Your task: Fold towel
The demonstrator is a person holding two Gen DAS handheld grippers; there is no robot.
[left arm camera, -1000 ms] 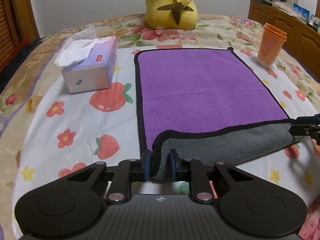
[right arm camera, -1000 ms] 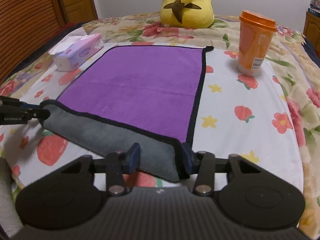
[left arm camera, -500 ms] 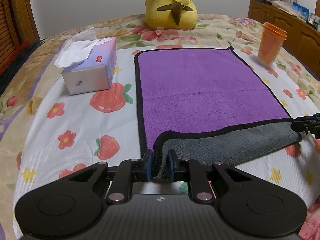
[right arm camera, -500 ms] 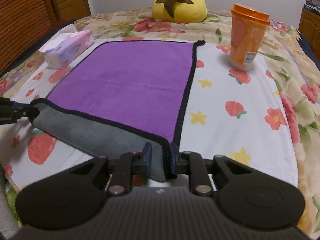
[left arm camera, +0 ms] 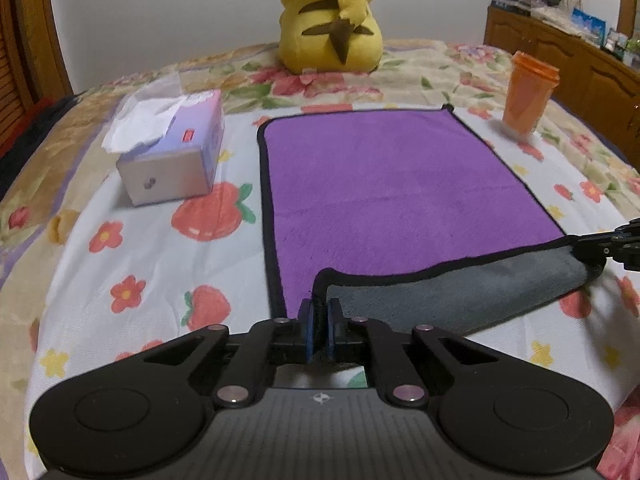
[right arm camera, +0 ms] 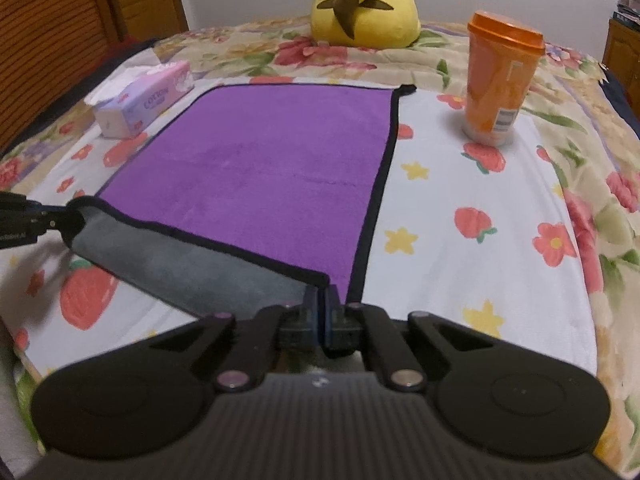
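A purple towel [left arm camera: 392,184] with black trim and a grey underside lies flat on the bed; it also shows in the right wrist view [right arm camera: 264,168]. Its near edge is lifted and rolled over, grey side up. My left gripper [left arm camera: 319,320] is shut on the near left corner. My right gripper [right arm camera: 321,308] is shut on the near right corner. Each gripper shows in the other's view, the right one [left arm camera: 600,242] at the right edge, the left one [right arm camera: 28,220] at the left edge.
A tissue box [left arm camera: 172,156] stands left of the towel, an orange cup [left arm camera: 526,100] to its right. A yellow plush toy [left arm camera: 332,20] sits behind the towel. A wooden cabinet [left arm camera: 560,52] is at the far right.
Both grippers have closed on the near towel corners and moved forward over the towel. The grey underside strip is lifted higher.
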